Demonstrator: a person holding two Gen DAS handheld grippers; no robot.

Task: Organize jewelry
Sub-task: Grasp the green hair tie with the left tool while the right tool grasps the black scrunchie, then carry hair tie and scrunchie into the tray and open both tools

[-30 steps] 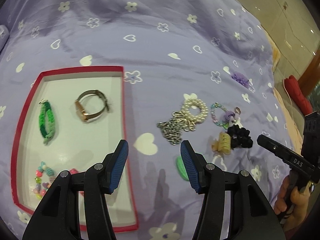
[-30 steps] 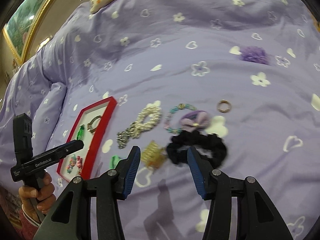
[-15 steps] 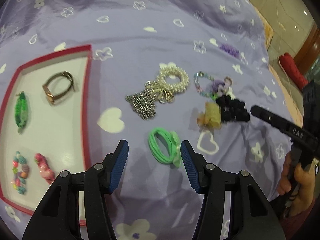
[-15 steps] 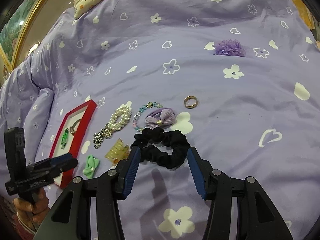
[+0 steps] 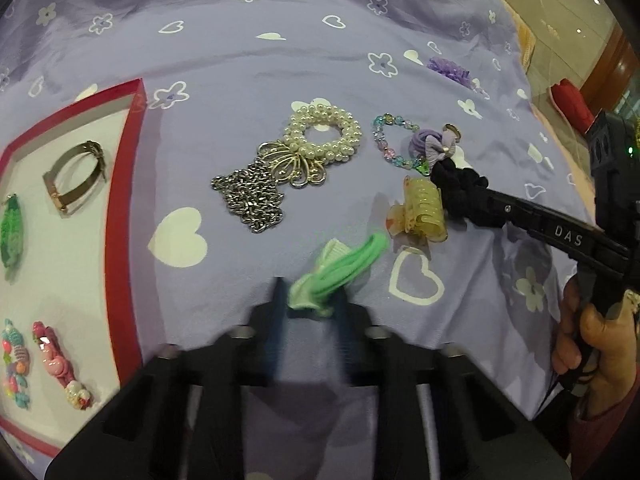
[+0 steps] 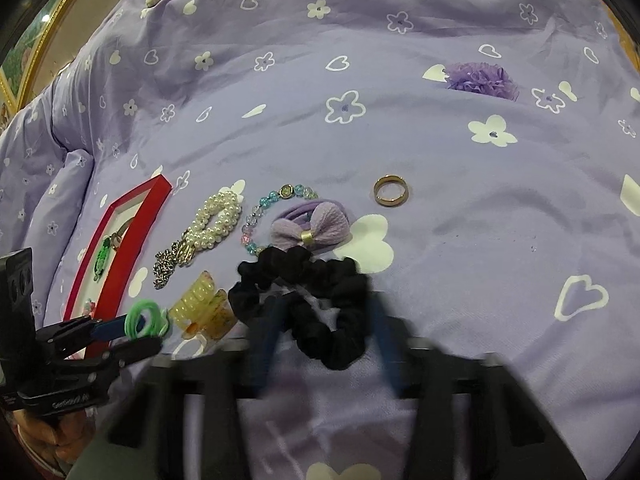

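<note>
The green hair tie [image 5: 336,270] is pinched in the closed left gripper [image 5: 310,304], its long axis slanting up to the right, clear of the bed [image 5: 280,8]. The red tray [image 5: 134,184] lies to the left of it, so the left hand is the nearer one. The black scrunchie [image 6: 308,292] is straddled by the open right gripper [image 6: 328,340]. Half a second ago the tie lay flat between open fingers; now it is gripped.
</note>
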